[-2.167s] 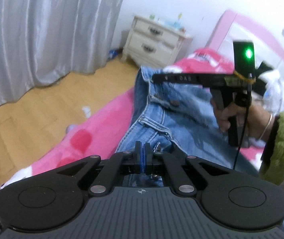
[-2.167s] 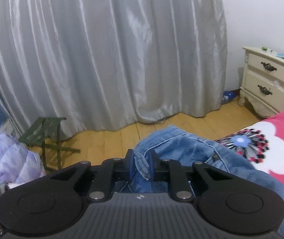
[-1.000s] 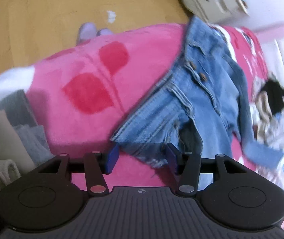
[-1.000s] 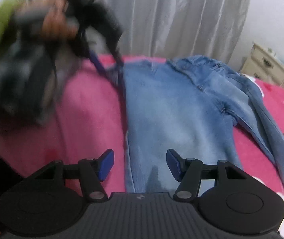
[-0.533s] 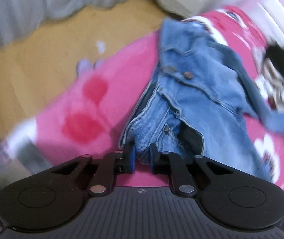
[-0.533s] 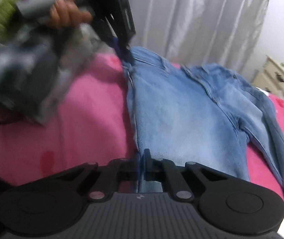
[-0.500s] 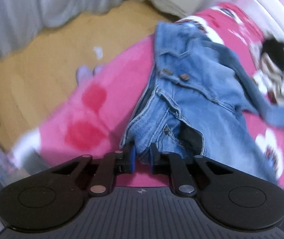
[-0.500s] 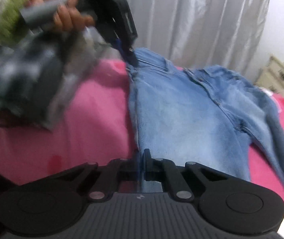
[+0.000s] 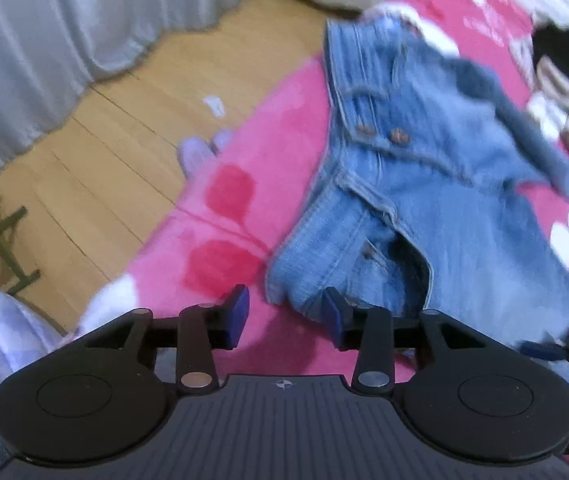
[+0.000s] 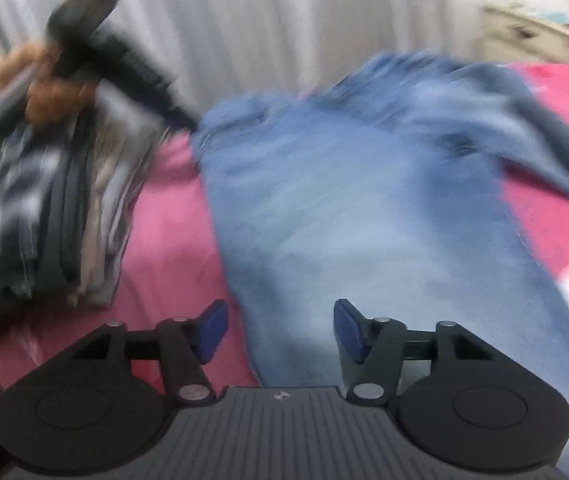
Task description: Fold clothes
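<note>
Left wrist view: denim jacket [image 9: 424, 184] lies spread on the pink bed [image 9: 276, 128]; half a second ago the left gripper [image 9: 286, 316] pinched its hem, now its jaws are opening, hem corner just ahead, pads clear; right wrist view: right gripper [image 10: 280, 326], pinched shut before, likewise opening above the denim, gripping nothing; folded stack [image 10: 44, 216] lies left.
</note>
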The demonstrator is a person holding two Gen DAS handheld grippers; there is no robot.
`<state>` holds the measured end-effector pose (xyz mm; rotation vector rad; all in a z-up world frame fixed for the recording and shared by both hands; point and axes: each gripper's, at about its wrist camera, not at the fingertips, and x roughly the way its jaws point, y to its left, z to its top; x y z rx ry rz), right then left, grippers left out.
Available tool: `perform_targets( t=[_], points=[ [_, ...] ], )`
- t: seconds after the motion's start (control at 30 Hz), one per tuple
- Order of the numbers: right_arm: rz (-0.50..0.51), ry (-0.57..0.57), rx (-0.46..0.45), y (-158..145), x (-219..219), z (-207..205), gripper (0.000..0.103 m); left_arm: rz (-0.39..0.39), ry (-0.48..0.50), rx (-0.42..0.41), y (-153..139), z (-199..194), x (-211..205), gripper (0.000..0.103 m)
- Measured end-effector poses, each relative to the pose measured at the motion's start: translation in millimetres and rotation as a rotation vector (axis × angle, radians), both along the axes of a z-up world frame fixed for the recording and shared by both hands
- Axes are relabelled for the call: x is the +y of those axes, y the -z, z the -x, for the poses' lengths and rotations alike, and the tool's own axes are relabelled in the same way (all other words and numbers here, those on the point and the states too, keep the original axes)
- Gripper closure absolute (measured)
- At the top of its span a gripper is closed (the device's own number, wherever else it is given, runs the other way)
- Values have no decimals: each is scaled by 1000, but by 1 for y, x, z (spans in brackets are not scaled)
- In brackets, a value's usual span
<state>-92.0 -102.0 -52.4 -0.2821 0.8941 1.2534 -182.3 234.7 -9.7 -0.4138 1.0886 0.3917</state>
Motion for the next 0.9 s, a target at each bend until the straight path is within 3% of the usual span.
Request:
perform_targets(
  t=[0.13, 0.27, 0.37, 0.43, 0.5, 0.6, 0.7, 0.8, 0.9],
  points=[
    [-89, 240, 126, -18, -61, -13, 41, -51, -14, -134, -25, 10, -11, 63],
    [-136, 450, 205, -30, -113, -19, 46, -75, 128, -194, -24, -24, -48, 63],
    [-153, 602, 269, -35, -147, -16, 58, -123, 224, -183, -1, -51, -73, 63],
    [-136, 706, 293, -41, -171, -7, 59, -208, 231, -98, 25, -63, -72, 64],
    [-88, 831, 285, -50, -201, 14, 59, -241, 197, -7, 49, -67, -59, 64],
    [-21, 1022, 243, -71, -244, 40, 57, -180, 168, -47, 43, -57, -44, 64],
    [-29, 1202, 214, -98, -287, 46, 53, -188, 152, -97, 27, -47, -41, 64],
    [-49, 1317, 186, -116, -324, 32, 48, -196, 144, -141, 14, -41, -49, 64],
    [-54, 1360, 157, -118, -348, 3, 42, -187, 175, -183, 2, -45, -67, 64]
  ],
)
